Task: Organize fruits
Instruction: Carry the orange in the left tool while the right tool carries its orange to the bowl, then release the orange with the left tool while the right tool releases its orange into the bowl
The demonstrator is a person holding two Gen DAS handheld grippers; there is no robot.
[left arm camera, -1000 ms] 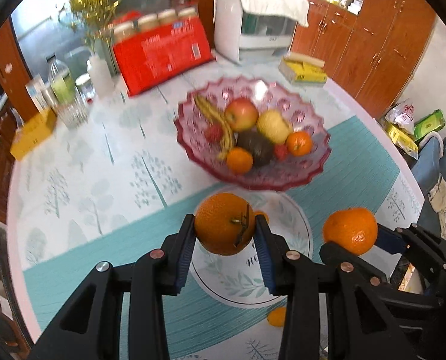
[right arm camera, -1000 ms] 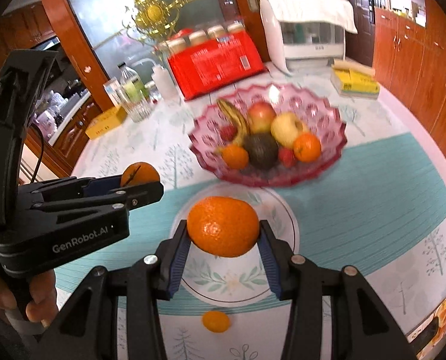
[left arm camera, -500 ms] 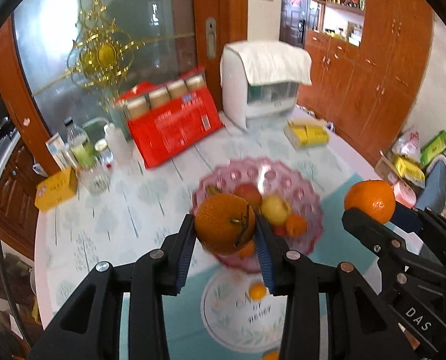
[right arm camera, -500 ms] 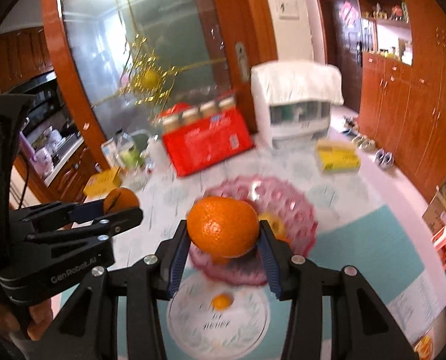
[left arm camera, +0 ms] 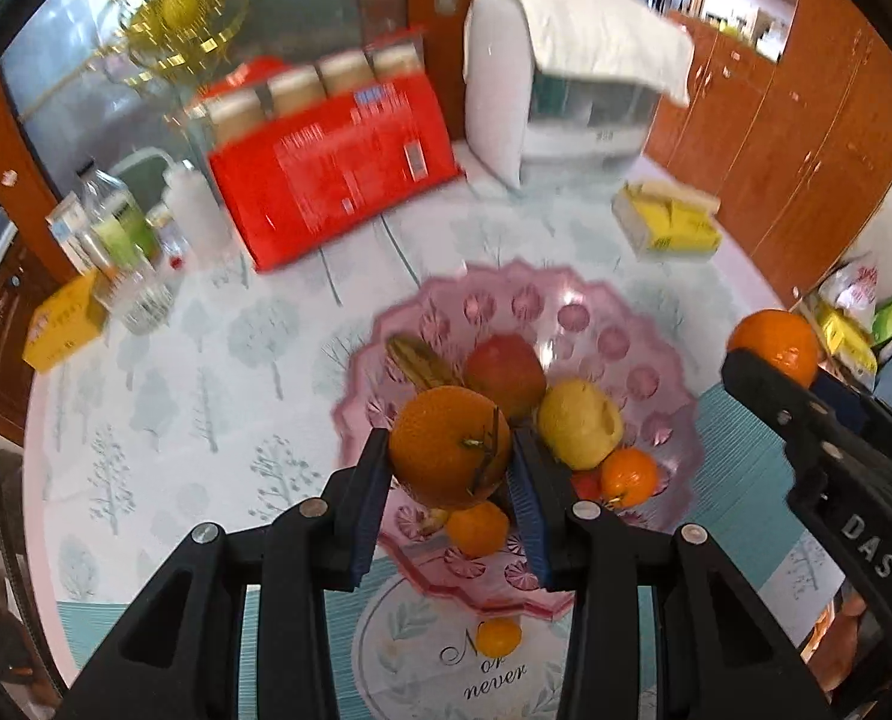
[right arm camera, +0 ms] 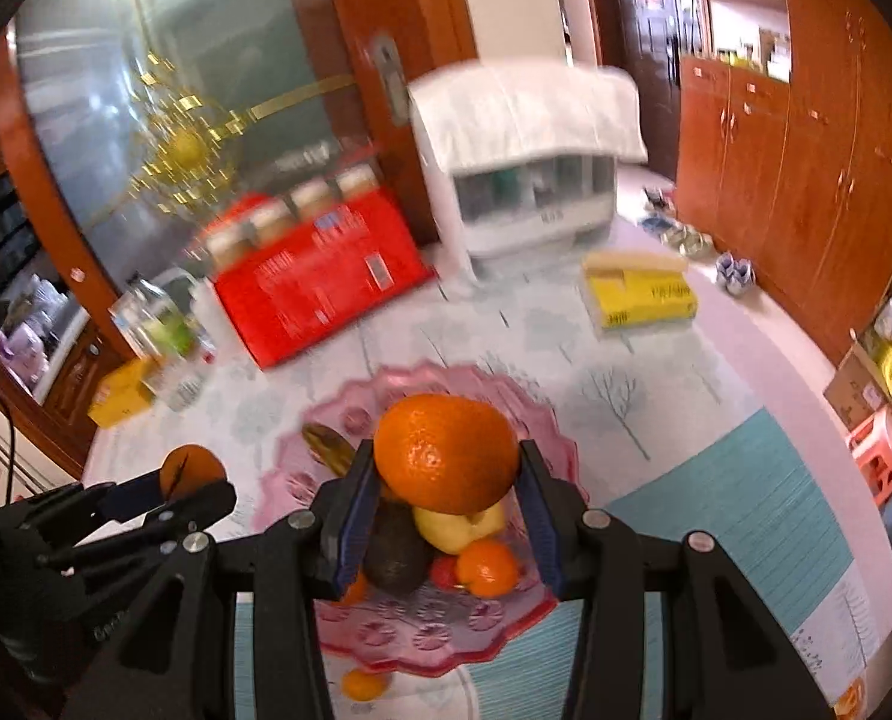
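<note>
Currently, each gripper carries one orange above the pink glass bowl (left arm camera: 674,360) on the table. The left gripper (left arm camera: 451,465) has its blue pads (left arm camera: 367,501) closed against the sides of the stemmed orange (left arm camera: 449,447), which hangs over the near-left part of the bowl. The right gripper (right arm camera: 446,480) is likewise closed on the second orange (right arm camera: 446,453), held over the fruit pile. Both oranges are round, bright and glossy with pebbled peel; the left one shows a dry stem and a dark streak. They probably handle as firm, moderately heavy fruit with a slightly yielding, somewhat slick rind, so hold is best taken across the widest girth, as now, with modest pressure to avoid bruising. The bowl is likely brittle and already holds an apple (left arm camera: 506,369), a lemon (left arm camera: 578,423), a banana (left arm camera: 419,360) and small tangerines; release should be low and gentle. A stray tangerine (left arm camera: 498,636) lies on the placemat (left arm camera: 398,648) just before the bowl.
</note>
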